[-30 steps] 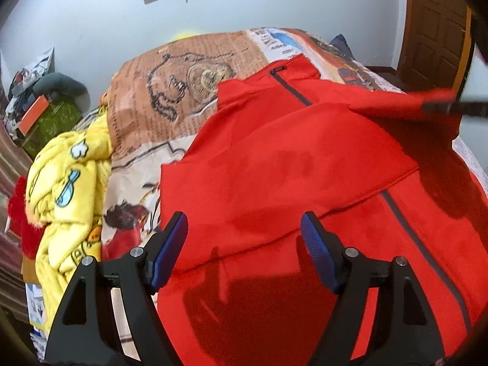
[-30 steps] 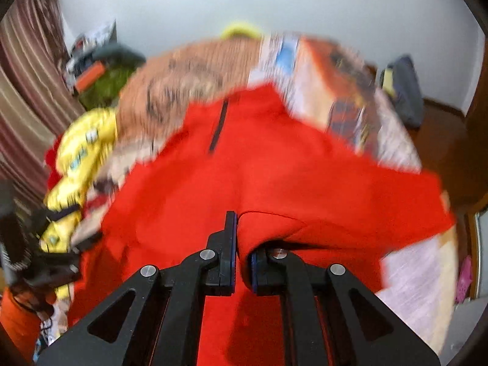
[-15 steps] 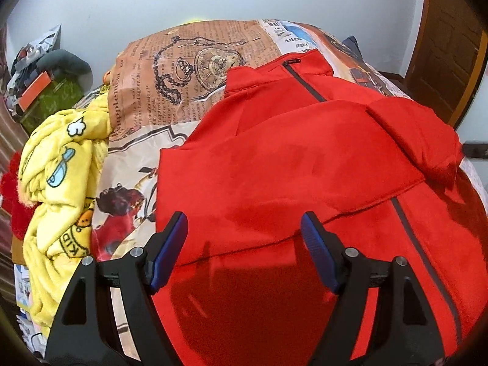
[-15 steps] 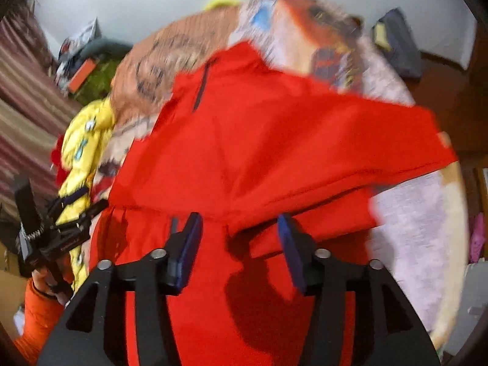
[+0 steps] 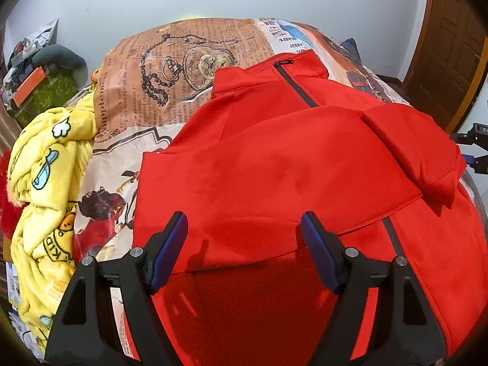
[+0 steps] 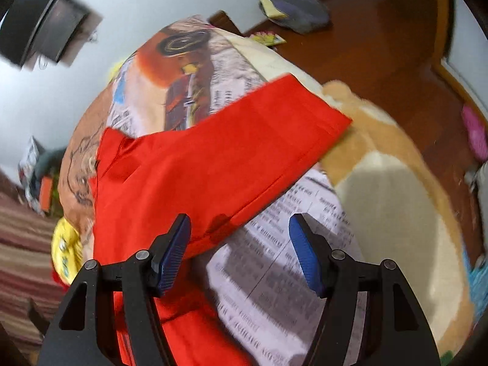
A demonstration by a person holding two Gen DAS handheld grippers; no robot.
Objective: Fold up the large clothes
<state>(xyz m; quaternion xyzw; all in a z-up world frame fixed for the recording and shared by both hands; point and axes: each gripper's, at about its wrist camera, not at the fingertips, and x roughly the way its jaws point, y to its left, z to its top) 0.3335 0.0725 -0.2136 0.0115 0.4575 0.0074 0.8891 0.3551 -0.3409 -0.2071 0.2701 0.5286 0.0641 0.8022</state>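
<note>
The bed (image 5: 189,70), under a newspaper-print cover, fills the space ahead of both tongs; bare cover lies beyond the jacket's collar and directly under the right tongs (image 6: 241,254), whose view is blurred. A yellow blanket (image 5: 45,183) bunches along the bed edge to the left of the left tongs (image 5: 244,247). A second ago the right tongs were pinched on a red fold; now they are spread and hold nothing, swung off to the jacket's right side. The left tongs stay spread and empty above the jacket's near part. The red jacket (image 5: 289,164) lies on the bed with one sleeve folded across its front, dark zip toward the far end; the other sleeve (image 6: 244,140) stretches out ahead of the right tongs.
</note>
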